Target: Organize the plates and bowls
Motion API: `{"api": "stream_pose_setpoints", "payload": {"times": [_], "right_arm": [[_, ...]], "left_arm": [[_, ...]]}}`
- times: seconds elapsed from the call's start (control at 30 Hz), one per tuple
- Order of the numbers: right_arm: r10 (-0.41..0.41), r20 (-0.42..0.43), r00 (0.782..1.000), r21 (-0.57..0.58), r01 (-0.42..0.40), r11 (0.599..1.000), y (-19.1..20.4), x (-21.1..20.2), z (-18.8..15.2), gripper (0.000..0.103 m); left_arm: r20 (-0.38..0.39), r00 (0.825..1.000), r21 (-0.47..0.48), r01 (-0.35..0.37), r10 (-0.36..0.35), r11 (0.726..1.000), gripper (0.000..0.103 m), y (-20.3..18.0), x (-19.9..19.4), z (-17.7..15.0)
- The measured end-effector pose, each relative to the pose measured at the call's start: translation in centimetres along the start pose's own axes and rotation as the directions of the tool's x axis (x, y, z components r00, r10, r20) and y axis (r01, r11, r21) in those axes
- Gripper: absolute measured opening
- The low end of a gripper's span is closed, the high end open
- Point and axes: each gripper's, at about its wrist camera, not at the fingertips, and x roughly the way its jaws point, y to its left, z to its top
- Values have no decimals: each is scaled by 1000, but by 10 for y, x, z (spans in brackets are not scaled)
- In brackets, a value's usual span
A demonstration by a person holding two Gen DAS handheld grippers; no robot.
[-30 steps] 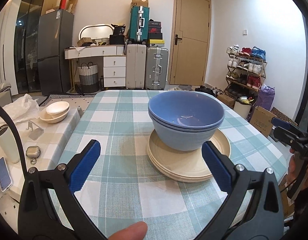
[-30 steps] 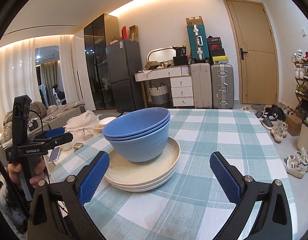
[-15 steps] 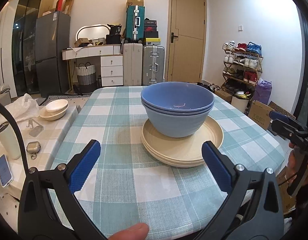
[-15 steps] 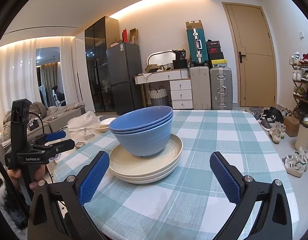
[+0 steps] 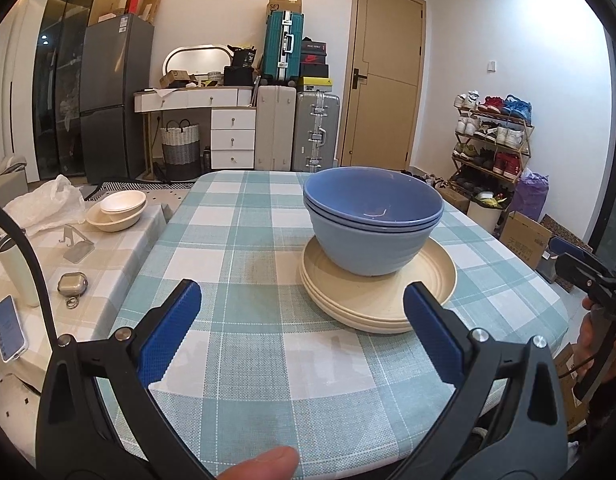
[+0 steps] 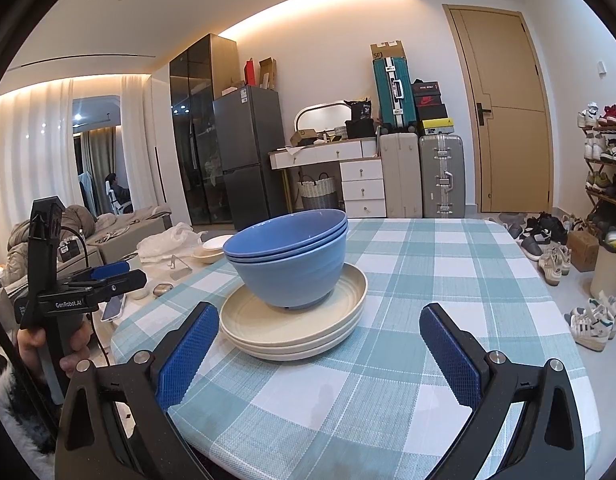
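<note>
Nested blue bowls stand on a stack of cream plates on the green-checked table. The same bowls and plates show in the right wrist view. My left gripper is open and empty, held back from the plates near the table's front edge. My right gripper is open and empty, also short of the plates. Each gripper is seen from the other: the right one at the table's right side, the left one at its left.
A low side table on the left holds cream bowls, a white bottle, a phone, a small case and a plastic bag. Suitcases, drawers, a fridge and a shoe rack stand behind.
Both grippers have drawn back from the stack, so bowls and plates look smaller and farther off. The jaws stay open. The dishes have not moved.
</note>
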Motion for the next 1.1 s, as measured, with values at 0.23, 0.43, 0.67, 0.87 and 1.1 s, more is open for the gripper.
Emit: {"api": "stream_pose_setpoints", "payload": {"times": [0.23,0.43,0.67,0.87,1.1], "right_arm": [[-2,0,1000,-5,2,1000,1,0,0,102],[6,11,1000,-12,-5,1000,6,-6,-1,102],[15,6,1000,-13,-15,1000,8,-6,-1,102],[19,2,1000,-15,-19,1000,9,-6,-2,102],[24,-2,1000,-18,-24,1000,12,-3,-3,102]], "left_arm": [[-7,1000,2,6,-6,1000,101,0,0,0],[-5,1000,-6,2,-2,1000,101,0,2,-1],[-4,1000,-16,1,-1,1000,101,1,3,-2],[-6,1000,-16,2,-2,1000,101,2,3,-1],[-6,1000,-16,1,-1,1000,101,2,3,-1]]}}
